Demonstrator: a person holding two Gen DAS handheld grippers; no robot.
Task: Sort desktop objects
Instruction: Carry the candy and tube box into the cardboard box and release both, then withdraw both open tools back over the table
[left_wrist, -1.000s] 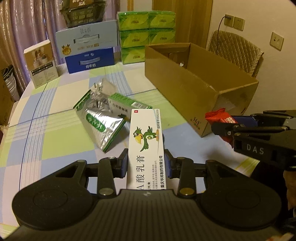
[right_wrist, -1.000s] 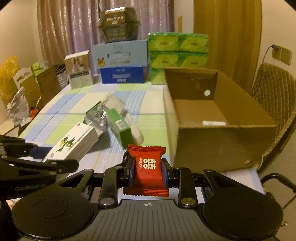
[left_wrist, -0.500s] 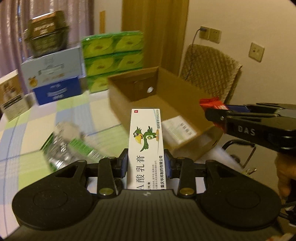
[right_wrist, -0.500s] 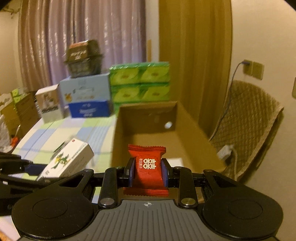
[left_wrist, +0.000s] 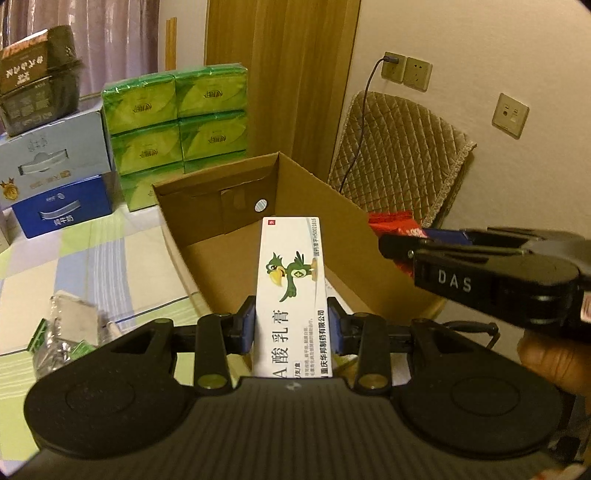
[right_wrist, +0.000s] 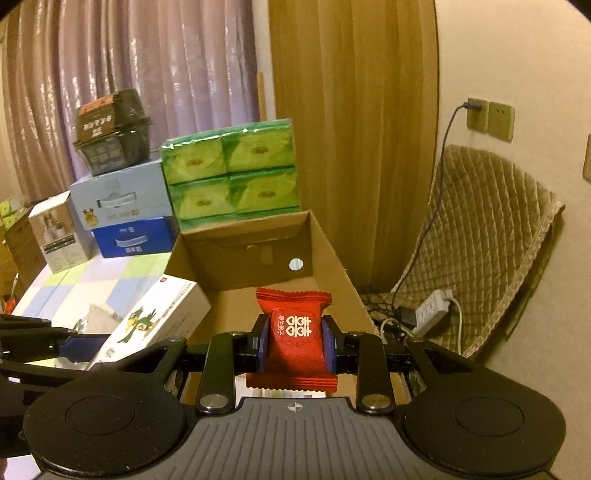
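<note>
My left gripper (left_wrist: 291, 326) is shut on a white ointment box with a green parrot (left_wrist: 291, 291), held above the open cardboard box (left_wrist: 255, 206). The same ointment box (right_wrist: 155, 317) shows at the left of the right wrist view. My right gripper (right_wrist: 294, 345) is shut on a red candy packet (right_wrist: 293, 332), also over the cardboard box (right_wrist: 325, 254). From the left wrist view the right gripper (left_wrist: 391, 247) comes in from the right with the red packet (left_wrist: 393, 225) at its tip. A person's hand (left_wrist: 550, 362) holds it.
Green tissue packs (left_wrist: 177, 122), a pale blue carton (left_wrist: 51, 155), a dark blue carton (left_wrist: 62, 212) and a dark container (left_wrist: 33, 77) stand at the table's back. Foil pouches (left_wrist: 66, 332) lie on the checked cloth (left_wrist: 74, 251). A padded chair (right_wrist: 487, 229) and a power strip (right_wrist: 432, 306) are to the right.
Both grippers have swung right and risen from over the table to above the cardboard box, each still holding its item. The loose pouches have slid to the lower left of view.
</note>
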